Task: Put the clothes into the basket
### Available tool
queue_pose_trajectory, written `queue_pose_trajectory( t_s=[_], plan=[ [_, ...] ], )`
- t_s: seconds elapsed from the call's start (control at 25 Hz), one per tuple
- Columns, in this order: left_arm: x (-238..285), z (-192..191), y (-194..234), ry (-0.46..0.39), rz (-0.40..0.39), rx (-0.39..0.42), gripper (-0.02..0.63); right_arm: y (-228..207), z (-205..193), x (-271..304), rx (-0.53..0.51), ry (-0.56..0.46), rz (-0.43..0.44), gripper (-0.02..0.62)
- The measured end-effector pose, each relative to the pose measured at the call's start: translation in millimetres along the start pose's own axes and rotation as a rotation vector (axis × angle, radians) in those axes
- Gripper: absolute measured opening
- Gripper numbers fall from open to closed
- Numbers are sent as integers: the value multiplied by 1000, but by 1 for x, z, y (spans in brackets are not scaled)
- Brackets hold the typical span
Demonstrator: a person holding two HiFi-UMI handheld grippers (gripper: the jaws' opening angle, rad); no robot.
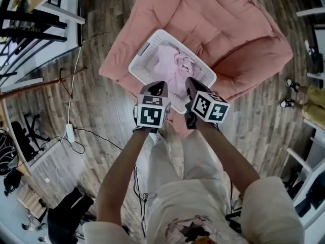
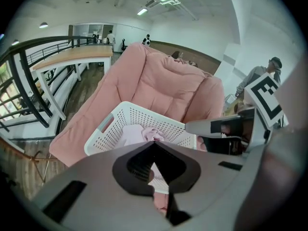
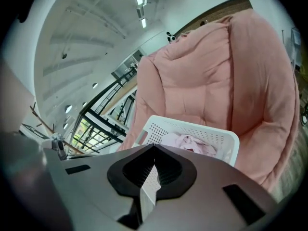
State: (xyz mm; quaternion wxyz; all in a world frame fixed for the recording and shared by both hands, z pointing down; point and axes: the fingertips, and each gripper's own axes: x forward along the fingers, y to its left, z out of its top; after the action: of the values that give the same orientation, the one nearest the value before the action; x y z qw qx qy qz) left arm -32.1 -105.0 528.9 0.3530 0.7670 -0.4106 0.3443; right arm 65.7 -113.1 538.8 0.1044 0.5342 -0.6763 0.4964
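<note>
Left claw [image 1: 156,89] is closed, tips meeting, nothing pinched between them; in the left gripper view only basket mesh and pink cloth show through the gap behind the tips. Right claw [image 1: 192,87] is closed too and empty, with white basket wall visible behind its tips in the right gripper view. Both claws are held side by side and close together, angled down toward the basket, with their marker cubes facing the head camera. Bare forearms run back from them to the person's pale top.

Just beyond the claw tips is the white perforated basket [image 1: 143,50], sitting upright with its open top up. In the head view its long axis runs upper left to lower right. The grey handle slot is on the short end at upper left. The near corner is hidden behind the claws.

Clothes [image 1: 175,67] lie inside the basket, a crumpled pale pink heap. It's roughly centred and stays below the rim, no clear long axis.

The basket rests on a big pink padded cushion seat [image 1: 233,29]. The seat's back rises behind the basket in both gripper views. Wood plank floor [image 1: 101,100] lies around it.

Farther off there's a black railing [image 2: 29,66] on the left. A person [image 2: 262,76] stands at far right.
</note>
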Motion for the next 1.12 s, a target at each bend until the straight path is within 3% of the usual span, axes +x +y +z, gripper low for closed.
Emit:
queue_pose_trajectory(
  t_s=[0.68,1.12],
  plan=[
    [-137,21,-55,-209,-38,-16,0,83,9,-114,-180,-72,131,25],
    [-214,16,-91,-314,-41,27,0,131,13,-178,-310,-135,197,25]
  ],
)
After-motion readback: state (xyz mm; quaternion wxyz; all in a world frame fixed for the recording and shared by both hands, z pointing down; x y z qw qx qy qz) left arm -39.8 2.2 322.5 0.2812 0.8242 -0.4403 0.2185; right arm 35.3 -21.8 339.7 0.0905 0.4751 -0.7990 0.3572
